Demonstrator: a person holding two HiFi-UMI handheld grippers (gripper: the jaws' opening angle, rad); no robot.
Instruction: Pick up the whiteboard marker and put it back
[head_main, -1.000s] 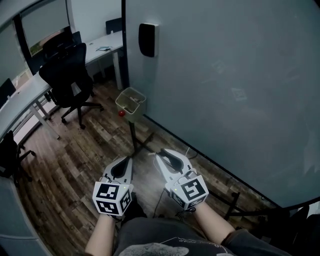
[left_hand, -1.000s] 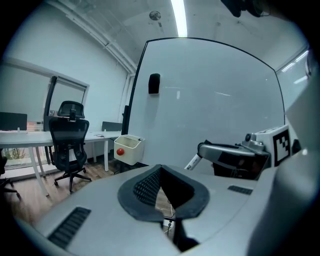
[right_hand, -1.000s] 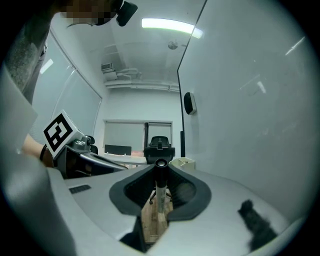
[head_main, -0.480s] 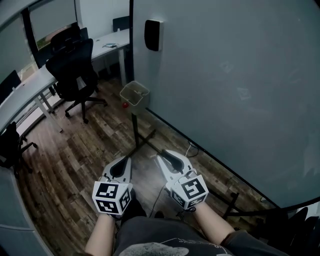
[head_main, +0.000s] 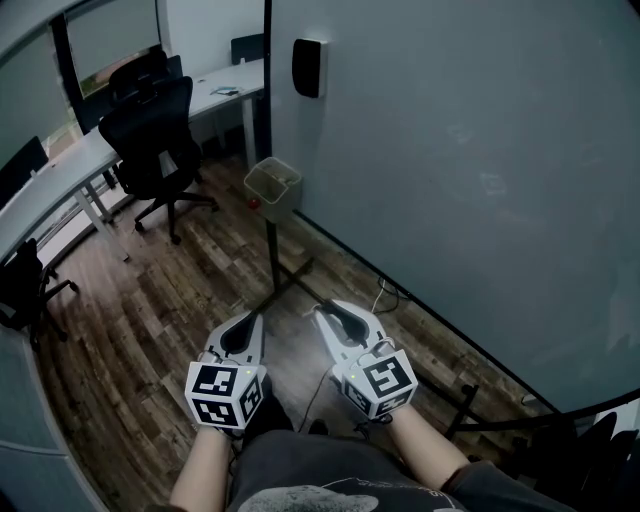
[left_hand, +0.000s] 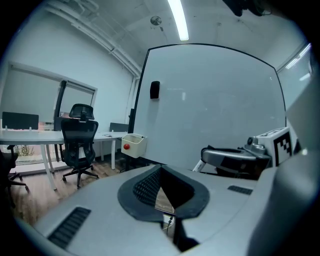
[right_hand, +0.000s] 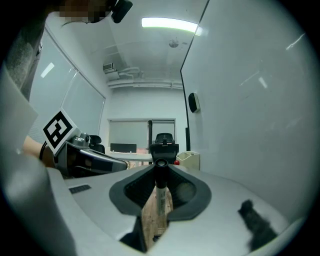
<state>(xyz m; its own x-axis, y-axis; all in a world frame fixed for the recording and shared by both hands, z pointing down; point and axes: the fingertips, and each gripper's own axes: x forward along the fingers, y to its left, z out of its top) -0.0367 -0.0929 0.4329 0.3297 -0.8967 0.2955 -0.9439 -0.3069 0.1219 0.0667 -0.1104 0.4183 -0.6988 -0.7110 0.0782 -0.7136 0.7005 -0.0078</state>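
The whiteboard marker, white with a black cap, stands upright between the jaws of my right gripper, which is shut on it. In the head view the right gripper is held low over the wooden floor beside the whiteboard, and the marker is hard to make out there. My left gripper hangs level with it to the left. Its jaws are together with nothing between them. A pale open box on a thin stand is ahead of both grippers, near the whiteboard's left edge.
A black eraser is stuck high on the whiteboard. The box has a red knob on its side. Black office chairs and white desks stand at the left. The whiteboard's floor frame and a cable lie nearby.
The head view has shifted a little, so the box, chair and eraser now sit slightly further right. Both grippers keep their places, and the right one still holds the marker.
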